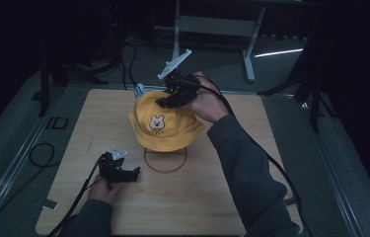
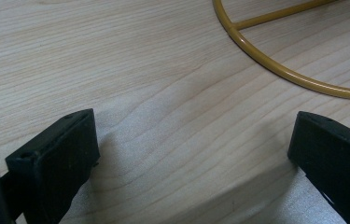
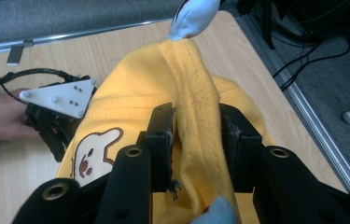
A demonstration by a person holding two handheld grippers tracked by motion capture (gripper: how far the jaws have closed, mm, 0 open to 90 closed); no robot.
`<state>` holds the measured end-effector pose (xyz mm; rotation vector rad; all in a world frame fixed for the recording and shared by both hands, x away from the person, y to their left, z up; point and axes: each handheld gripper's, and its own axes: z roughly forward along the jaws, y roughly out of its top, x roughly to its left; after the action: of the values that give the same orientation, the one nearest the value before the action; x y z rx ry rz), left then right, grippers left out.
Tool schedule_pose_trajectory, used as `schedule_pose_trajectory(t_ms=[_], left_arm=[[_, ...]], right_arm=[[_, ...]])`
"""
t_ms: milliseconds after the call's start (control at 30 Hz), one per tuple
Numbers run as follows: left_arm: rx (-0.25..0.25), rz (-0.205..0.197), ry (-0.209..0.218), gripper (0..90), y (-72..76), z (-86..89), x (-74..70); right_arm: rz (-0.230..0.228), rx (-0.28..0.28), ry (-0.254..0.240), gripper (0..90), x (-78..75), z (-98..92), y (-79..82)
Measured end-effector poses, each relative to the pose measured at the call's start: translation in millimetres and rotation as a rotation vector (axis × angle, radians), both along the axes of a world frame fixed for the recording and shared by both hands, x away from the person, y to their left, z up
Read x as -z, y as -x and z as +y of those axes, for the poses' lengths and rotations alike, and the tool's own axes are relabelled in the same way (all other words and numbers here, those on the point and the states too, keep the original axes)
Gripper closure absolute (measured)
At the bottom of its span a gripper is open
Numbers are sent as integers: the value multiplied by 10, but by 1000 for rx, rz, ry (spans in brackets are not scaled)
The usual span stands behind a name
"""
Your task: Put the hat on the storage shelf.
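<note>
High view: a yellow hat [image 1: 165, 126] sits on a gold wire stand [image 1: 165, 160] at the middle of the wooden tabletop [image 1: 222, 197]. Its front bears a small bear face [image 1: 157, 122], with no readable writing or brand. The right hand-held gripper [image 1: 168, 100] is at the crown, its jaws either side of a raised fold of fabric [image 3: 196, 121]; whether they pinch it I cannot tell. The left hand-held gripper [image 1: 132, 174] rests released on the tabletop, near the stand's ring.
</note>
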<state>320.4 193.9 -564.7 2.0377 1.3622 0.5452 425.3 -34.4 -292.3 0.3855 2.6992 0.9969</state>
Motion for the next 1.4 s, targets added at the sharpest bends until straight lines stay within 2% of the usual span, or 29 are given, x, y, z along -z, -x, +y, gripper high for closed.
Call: schedule_pose_trajectory(t_ms=[333, 400, 633, 767, 900, 1000, 1167, 1400], left_arm=[[-1, -1, 1, 19, 0, -1, 1], [-2, -2, 2, 19, 0, -2, 1], [0, -1, 0, 19, 0, 0, 0], [0, 0, 1, 19, 1, -1, 0], [-2, -2, 2, 19, 0, -2, 1], [-1, -2, 2, 19, 0, -2, 1], [-1, -2, 2, 19, 0, -2, 1], [-2, -2, 3, 19, 0, -2, 1]], right_arm=[[10, 0, 24, 631, 2, -11, 21], [34, 2, 33, 599, 14, -36, 23], [43, 8, 15, 536, 12, -93, 31], [41, 30, 33, 409, 11, -106, 53], [20, 86, 30, 281, -1, -144, 89], [7, 101, 4, 218, -29, -185, 119], [-23, 120, -42, 161, -96, -272, 172], [-50, 113, -122, 167, -214, -434, 253]])
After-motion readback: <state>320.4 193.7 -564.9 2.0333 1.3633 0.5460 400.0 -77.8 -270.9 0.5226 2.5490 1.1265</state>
